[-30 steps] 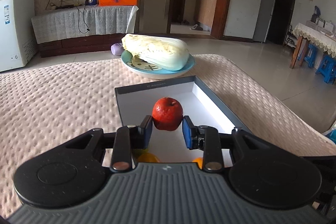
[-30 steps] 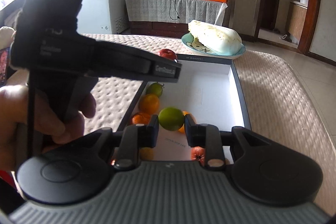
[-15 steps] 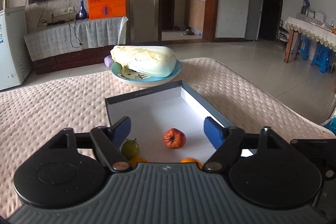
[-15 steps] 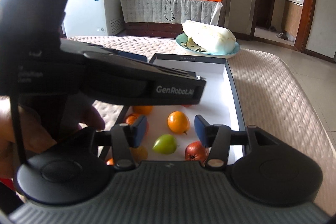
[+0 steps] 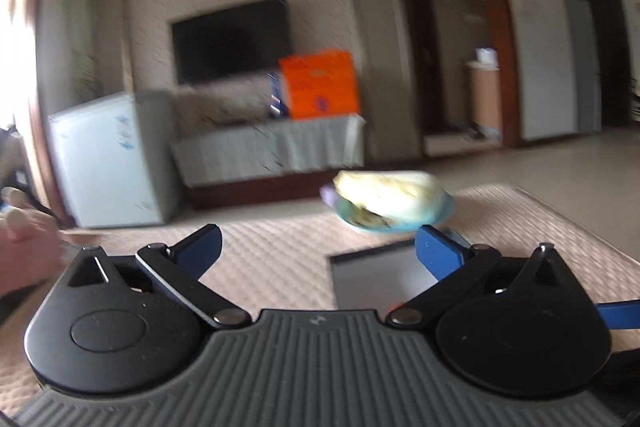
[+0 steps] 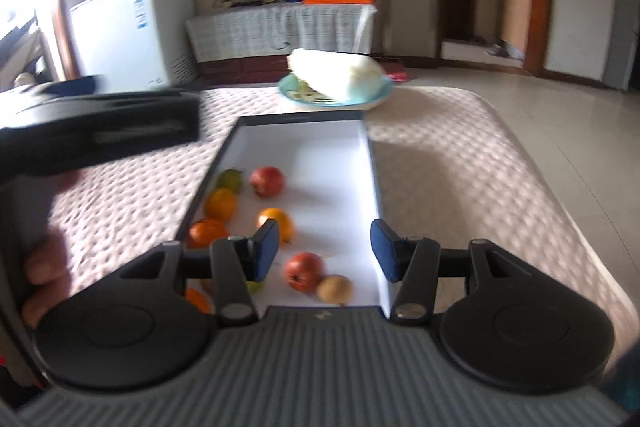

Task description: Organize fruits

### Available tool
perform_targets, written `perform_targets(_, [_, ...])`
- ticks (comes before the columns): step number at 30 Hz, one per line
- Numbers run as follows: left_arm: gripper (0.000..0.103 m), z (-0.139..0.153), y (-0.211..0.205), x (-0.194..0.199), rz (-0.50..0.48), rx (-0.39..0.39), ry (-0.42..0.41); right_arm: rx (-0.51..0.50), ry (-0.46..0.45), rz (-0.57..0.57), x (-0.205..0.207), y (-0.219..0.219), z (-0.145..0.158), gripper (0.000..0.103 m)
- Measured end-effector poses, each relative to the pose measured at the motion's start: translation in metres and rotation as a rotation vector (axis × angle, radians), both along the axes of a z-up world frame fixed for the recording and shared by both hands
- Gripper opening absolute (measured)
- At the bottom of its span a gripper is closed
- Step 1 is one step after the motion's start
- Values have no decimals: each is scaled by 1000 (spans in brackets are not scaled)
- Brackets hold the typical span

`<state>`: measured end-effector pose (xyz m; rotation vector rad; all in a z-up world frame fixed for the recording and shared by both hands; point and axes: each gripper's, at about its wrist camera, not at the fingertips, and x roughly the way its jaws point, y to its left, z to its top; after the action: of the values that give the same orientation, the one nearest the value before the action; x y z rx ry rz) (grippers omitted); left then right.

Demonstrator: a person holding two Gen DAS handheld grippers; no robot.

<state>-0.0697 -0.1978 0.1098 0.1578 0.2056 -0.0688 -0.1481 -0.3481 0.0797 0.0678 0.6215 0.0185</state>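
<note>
A shallow white box point(image 6: 340, 163) with a dark rim lies on the padded table and holds several fruits: a red one point(image 6: 267, 181), a green one point(image 6: 231, 179), oranges point(image 6: 221, 203), another red one point(image 6: 304, 270) and a tan one point(image 6: 335, 289). My right gripper point(image 6: 325, 249) is open and empty above the box's near end. My left gripper point(image 5: 318, 255) is open and empty, raised left of the box point(image 5: 380, 281); its body shows in the right wrist view point(image 6: 100, 131). Both views are blurred.
A blue plate point(image 6: 376, 95) with a cabbage point(image 6: 336, 73) stands beyond the box's far end; it also shows in the left wrist view point(image 5: 396, 223). The pink padded cover point(image 6: 460, 163) spreads around the box. A white freezer point(image 5: 116, 163) and a TV bench stand behind.
Both grippers opened and dropped their fruit into the box: the left a red one, the right a green one. Both then lifted; the left swung up and left.
</note>
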Motion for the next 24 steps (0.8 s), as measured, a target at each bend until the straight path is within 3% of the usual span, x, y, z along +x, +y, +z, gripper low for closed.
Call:
perform_targets(2, [103, 1, 6, -12, 12, -45, 11, 19, 2, -30, -5, -11, 1, 53])
perform_targets(6, [103, 8, 13, -29, 4, -102, 120, 36, -10, -52, -20, -20, 6, 53])
perform_targets(11, [103, 6, 19, -50, 53, -88, 185, 57, -23, -82, -41, -30, 12, 53])
perform_targets(17, [103, -3, 31, -70, 67, -111, 329, 89, 25, -127, -53, -42, 8, 53])
perform_targets(24, [103, -15, 25, -107, -4, -73, 396, 81, 70, -105, -60, -34, 1, 53])
